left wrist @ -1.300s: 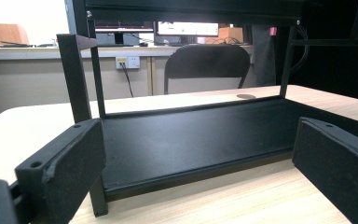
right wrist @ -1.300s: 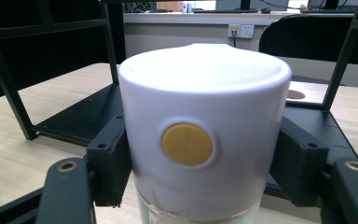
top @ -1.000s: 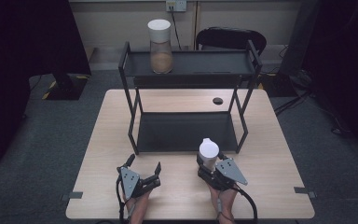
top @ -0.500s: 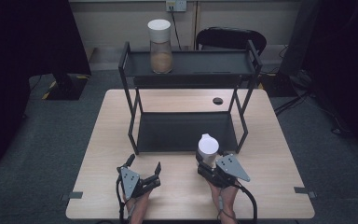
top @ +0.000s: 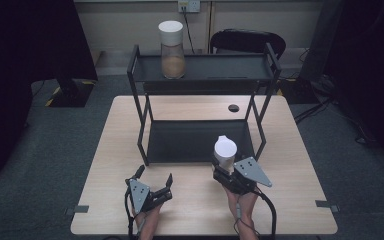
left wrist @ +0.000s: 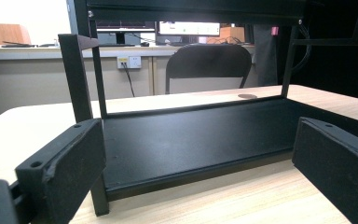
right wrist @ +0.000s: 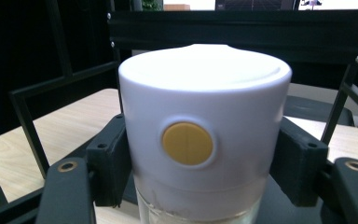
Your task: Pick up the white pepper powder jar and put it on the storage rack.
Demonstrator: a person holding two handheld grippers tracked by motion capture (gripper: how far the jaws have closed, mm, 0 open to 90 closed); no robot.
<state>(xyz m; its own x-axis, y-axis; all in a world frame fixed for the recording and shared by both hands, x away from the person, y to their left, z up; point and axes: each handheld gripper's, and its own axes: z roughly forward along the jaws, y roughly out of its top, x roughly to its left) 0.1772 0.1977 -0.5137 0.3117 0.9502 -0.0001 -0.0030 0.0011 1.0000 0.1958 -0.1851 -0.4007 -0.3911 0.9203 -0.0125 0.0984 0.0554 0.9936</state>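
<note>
My right gripper (top: 224, 167) has its jaws clamped on a jar with a white lid (top: 225, 151). In the right gripper view the two black pads press on either side of the lid's wall, and a round yellow button (right wrist: 188, 143) on that wall faces the camera. Below the lid the clear glass body of the jar begins; I cannot tell what is in it. From the high view the jar stands upright in the grip, just in front of the black two-tier rack (top: 200, 140), over the front right part of the rack's lower shelf edge, near its front right post. Whether the jar's base touches the worktop (top: 290, 150) I cannot tell.

My left gripper (top: 154, 186) sits low over the front of the worktop, left of the right one and well apart from it. Its jaws stand wide apart with nothing between them; in the left gripper view they frame the rack's lower shelf (left wrist: 191, 140) straight ahead.

On the rack's top shelf, towards its left end, stands a second jar (top: 172, 50), white-lidded, partly filled with a brown powder or grain. A small dark disc (top: 233, 108) lies on the worktop behind the rack, to the right. A black chair (top: 247, 42) stands beyond the worktop.
</note>
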